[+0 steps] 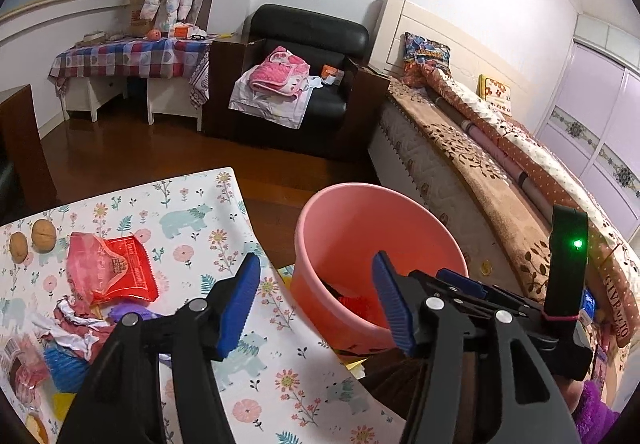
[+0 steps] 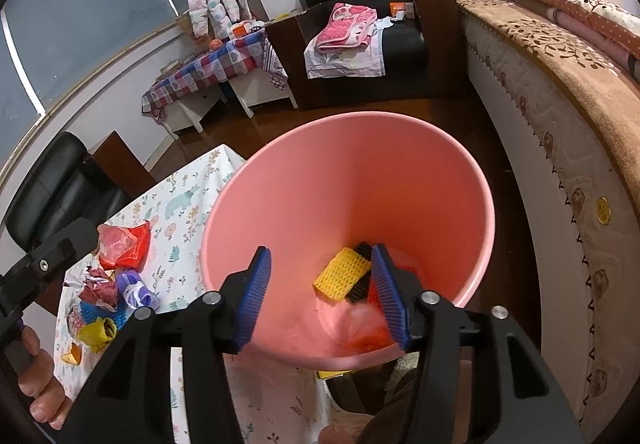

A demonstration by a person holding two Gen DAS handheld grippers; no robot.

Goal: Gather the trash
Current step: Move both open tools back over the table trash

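Observation:
A pink bucket (image 2: 352, 179) stands beside the table; it also shows in the left wrist view (image 1: 360, 228). Inside it lie a yellow foam net (image 2: 340, 276), a black piece and red wrappers. My right gripper (image 2: 324, 292) is open and empty above the bucket's mouth. My left gripper (image 1: 316, 304) is open and empty over the table's right edge, next to the bucket. On the table lie a red wrapper (image 1: 112, 268), crumpled paper (image 1: 68, 324), a purple wad (image 2: 136, 288), blue foam net (image 2: 100, 314) and a yellow wrapper (image 2: 96, 332).
Two walnuts (image 1: 32, 240) lie at the table's far left. The floral tablecloth (image 1: 192, 211) covers the table. A bed (image 1: 500, 147) runs along the right. A black armchair (image 1: 304, 83) and a checked side table (image 1: 128, 59) stand at the back.

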